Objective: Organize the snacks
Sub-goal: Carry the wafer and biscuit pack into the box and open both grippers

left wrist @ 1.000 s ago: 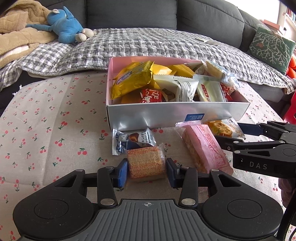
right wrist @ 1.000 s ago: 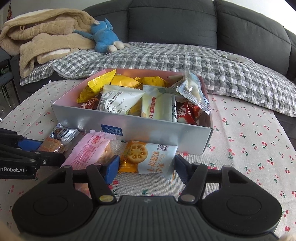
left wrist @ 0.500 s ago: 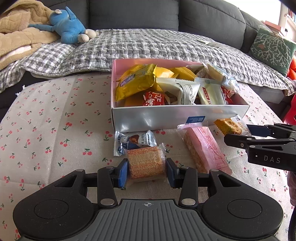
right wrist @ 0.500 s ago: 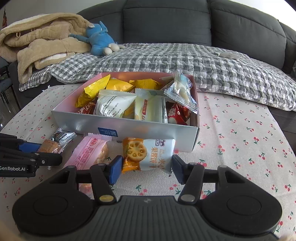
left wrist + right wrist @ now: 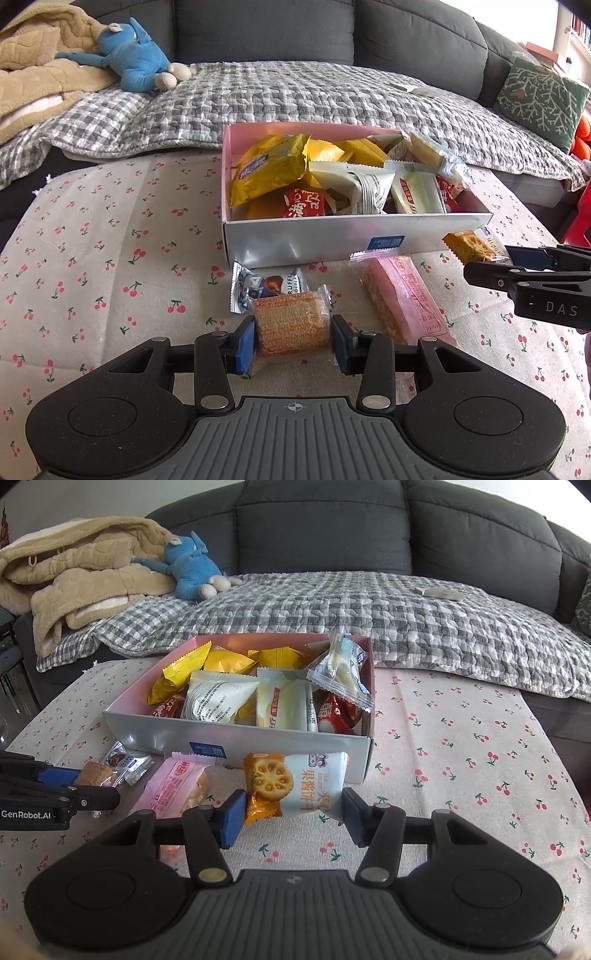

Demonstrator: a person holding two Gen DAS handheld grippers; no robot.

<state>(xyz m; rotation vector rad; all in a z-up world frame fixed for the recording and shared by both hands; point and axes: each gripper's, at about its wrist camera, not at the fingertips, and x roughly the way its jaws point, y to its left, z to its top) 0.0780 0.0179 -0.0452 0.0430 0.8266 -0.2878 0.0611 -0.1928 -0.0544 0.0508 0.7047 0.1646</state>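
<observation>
My left gripper (image 5: 293,343) is shut on a clear-wrapped wafer packet (image 5: 291,325), low over the cherry-print cloth in front of the snack box (image 5: 314,243). The right wrist view shows my right gripper (image 5: 293,812) with its jaws closing on a jam biscuit packet (image 5: 295,786). Both pads press the wrapper's edges just in front of the box wall (image 5: 295,744). Between the two grippers a pink packet (image 5: 402,299) lies flat on the cloth. A truffle chocolate packet (image 5: 266,290) lies just behind the wafer. The box holds several yellow, white and red packets.
A sofa with a grey checked quilt (image 5: 295,96) runs behind the table. A blue plush toy (image 5: 140,66) and a beige blanket (image 5: 74,576) lie on it at the left, and a green cushion (image 5: 539,96) at the right. Bare cloth (image 5: 461,757) extends right of the box.
The right gripper's jaws have narrowed onto the jam biscuit packet, whose edges now bend against the pads. The left gripper still holds the wafer packet in the same place.
</observation>
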